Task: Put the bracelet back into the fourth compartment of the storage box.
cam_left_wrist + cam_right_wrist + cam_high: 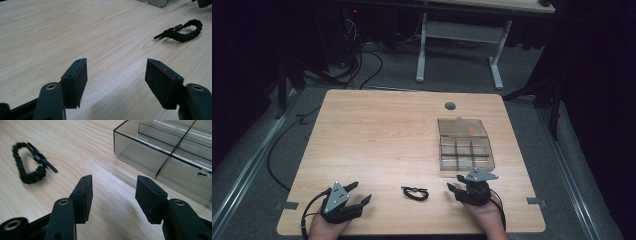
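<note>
A black braided cord bracelet [415,193] lies on the wooden table [387,135] near its front edge, between my two grippers. My left gripper [360,192] rests at the front left, open, with nothing between its jaws; in its own view [116,75] the bracelet [183,32] lies ahead to the right. At the front right my right gripper [456,183] stands open and empty just in front of a clear plastic compartment box [464,150]. From the right gripper view [113,195] the bracelet [28,166] is off to the left and the box [170,152] close on the right.
The box's lid [462,127] lies open flat behind its compartments. A round grey cable port [450,106] sits near the table's far edge. Another desk's white legs [422,50] and cables on the floor stand beyond the table.
</note>
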